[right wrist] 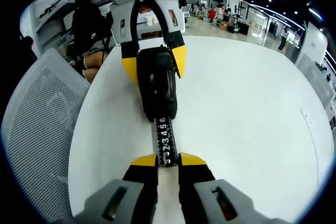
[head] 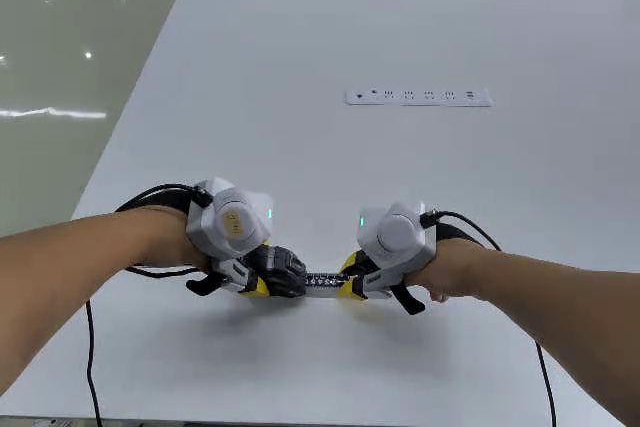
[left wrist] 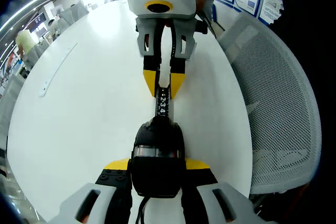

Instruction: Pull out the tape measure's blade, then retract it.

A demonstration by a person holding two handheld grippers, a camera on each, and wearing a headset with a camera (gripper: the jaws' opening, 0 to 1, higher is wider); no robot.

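Clearly, you are at the start of the pull-out. Your left tool is closed around the black, rounded plastic tape measure case, with its yellow-tipped jaws pressing on either side of the body. The case is low over the white bench, near the front edge and between your two hands; I cannot tell whether it rests on the surface. Your right tool is nearly closed, its yellow tips pinching the free end of the black steel blade with white numerals.

Only a short stretch of blade shows between the case mouth and that pinch. From that I judge the extension barely begun and the retraction not yet in hand. The two tools face each other nose to nose, near together.

The next move calls for drawing the right tool straight away from the case along the blade's own line, while the left holds the case steady against the pull. A sideways drift would likely twist or kink the blade. A white power strip lies well apart, farther up the bench.
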